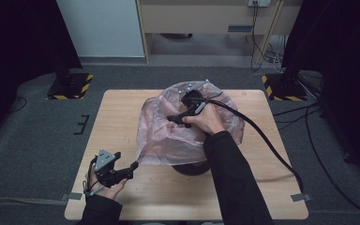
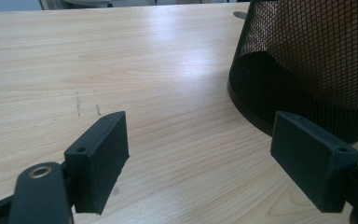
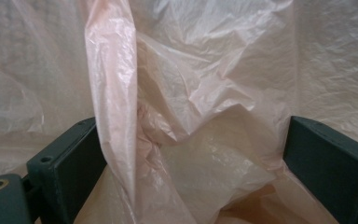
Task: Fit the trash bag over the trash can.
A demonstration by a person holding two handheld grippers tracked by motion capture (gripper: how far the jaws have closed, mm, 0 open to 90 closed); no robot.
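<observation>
A pink plastic bag (image 1: 168, 136) is draped over a black mesh bin (image 2: 317, 65) that stands on the wooden table (image 1: 122, 117), a little toward the near edge from the middle and slightly toward the right edge. In the high view the bag billows up and spreads wider than the bin, whose dark base shows just under the film on the side facing the near edge.

The right gripper (image 1: 180, 117) sits at the top of the bag, reaching down into its open mouth, with the person's right hand (image 1: 208, 119) wrapped around it and the cable trailing off toward the right edge of the table. In the right gripper view its jaws stand wide apart, with crumpled film between them: a tall fold of the bag rises just beside the left jaw and partly in front of it, while the right jaw stands clear of the plastic in front of it. The pads do not press on the film, so the bag is between the jaws but not gripped.

The left gripper (image 1: 133, 166) rests low near the near left corner of the table, held in the left hand (image 1: 108, 187), well apart from the bag's top but close to its hanging lower edge. Its jaws are wide open and hold nothing; in the left gripper view the bare wood lies between them and the mesh bin stands just beyond the right jaw.
</observation>
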